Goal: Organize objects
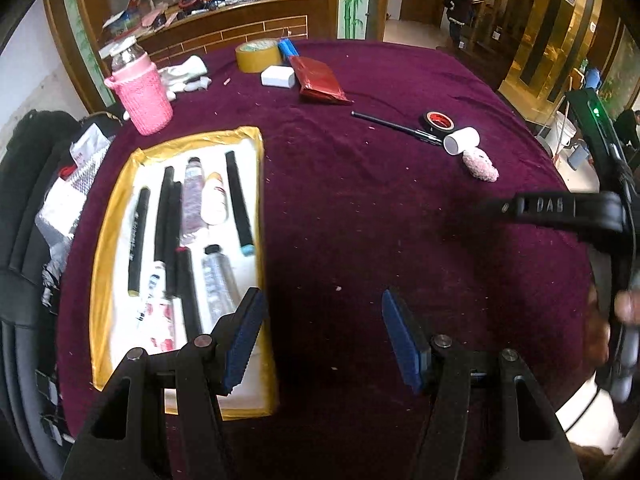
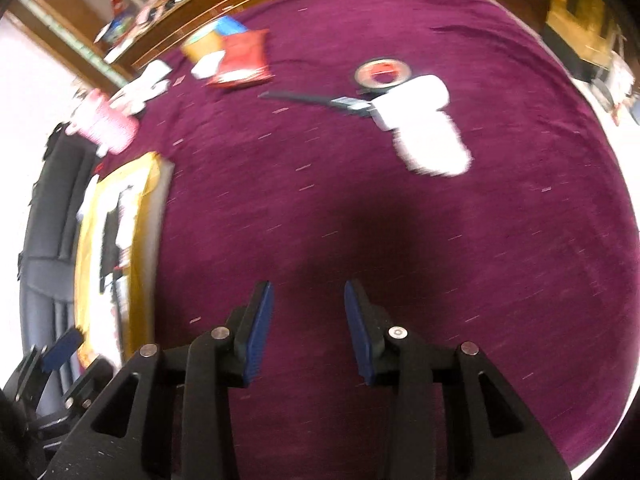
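The left gripper [image 1: 322, 336] hangs above the maroon-covered tabletop [image 1: 360, 220] with its blue-padded fingers spread wide and nothing between them. Its left finger sits over the right edge of a gold-rimmed tray [image 1: 114, 240], which lies just to the left of and ahead of it. Inside the tray, black pens [image 1: 138, 240], a black marker with a light blue end [image 1: 239, 204], several tubes [image 1: 192, 200] and a small white bottle [image 1: 214, 200] lie roughly side by side on the white lining.

The right gripper [image 2: 309, 332] hovers over bare cloth, its fingers partly apart and holding nothing; this view is smeared by motion blur. Ahead of it and slightly to the right lie a fluffy pale pink item [image 2: 434, 144] and a white cylinder [image 2: 412, 100], touching or nearly so. A roll of black tape with a red core [image 2: 382, 72] sits just beyond the cylinder, and a black pen [image 2: 316, 101] stretches leftward from it. In the left wrist view these same four things are far ahead and to the right.

Farther ahead of the left gripper stand a yellow tape roll [image 1: 258, 56], a white block [image 1: 278, 77], a red pouch [image 1: 320, 80] and blue batteries [image 1: 288, 49], close together. A bottle in a pink knitted sleeve [image 1: 140, 92] stands beyond the tray's far left corner, with a white glove [image 1: 188, 74] just beside it.
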Demonstrator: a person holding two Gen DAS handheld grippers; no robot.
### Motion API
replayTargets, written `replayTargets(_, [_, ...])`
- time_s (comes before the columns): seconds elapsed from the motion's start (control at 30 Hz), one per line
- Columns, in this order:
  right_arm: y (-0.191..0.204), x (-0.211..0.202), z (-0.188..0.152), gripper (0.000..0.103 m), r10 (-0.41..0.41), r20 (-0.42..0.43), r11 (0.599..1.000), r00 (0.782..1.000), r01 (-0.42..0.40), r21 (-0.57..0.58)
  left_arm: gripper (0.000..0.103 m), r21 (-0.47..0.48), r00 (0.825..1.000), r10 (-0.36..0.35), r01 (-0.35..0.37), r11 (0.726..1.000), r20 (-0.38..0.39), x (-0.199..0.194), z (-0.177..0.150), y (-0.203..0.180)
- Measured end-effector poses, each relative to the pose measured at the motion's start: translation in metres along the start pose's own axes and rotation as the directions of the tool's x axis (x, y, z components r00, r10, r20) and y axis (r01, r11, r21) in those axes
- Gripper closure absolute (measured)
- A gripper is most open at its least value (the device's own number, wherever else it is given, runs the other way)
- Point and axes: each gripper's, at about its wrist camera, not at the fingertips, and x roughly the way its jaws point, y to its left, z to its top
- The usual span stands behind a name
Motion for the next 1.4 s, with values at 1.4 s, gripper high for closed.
replayTargets(1.4, [0.004,0.084,0.094,0.056,0.205,-0.281,0.94,0.937,-0.269,-0.211,0.048,-0.245,0.99,-0.108,0.083,0.966,-0.093,0.041,-0.019,-0.003])
